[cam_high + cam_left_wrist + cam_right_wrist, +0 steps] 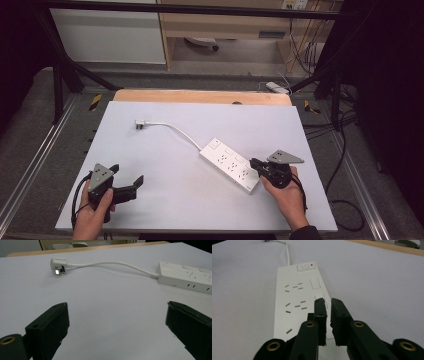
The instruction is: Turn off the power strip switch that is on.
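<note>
Two claws are working over the worktop (150, 200). The right claw (255, 164), its jaws nearly closed with only a thin gap and nothing between them, is hovering over the near end of the white power strip (231, 164), which is lying toward four o'clock with its cord (180, 130) running to the plug (140, 124) at ten o'clock. Pressing well probably means coming straight down, centred on a rocker. The left claw (126, 181) is waiting wide open at seven o'clock. One red indicator (312, 264) is showing beside the strip's main switch.
</note>
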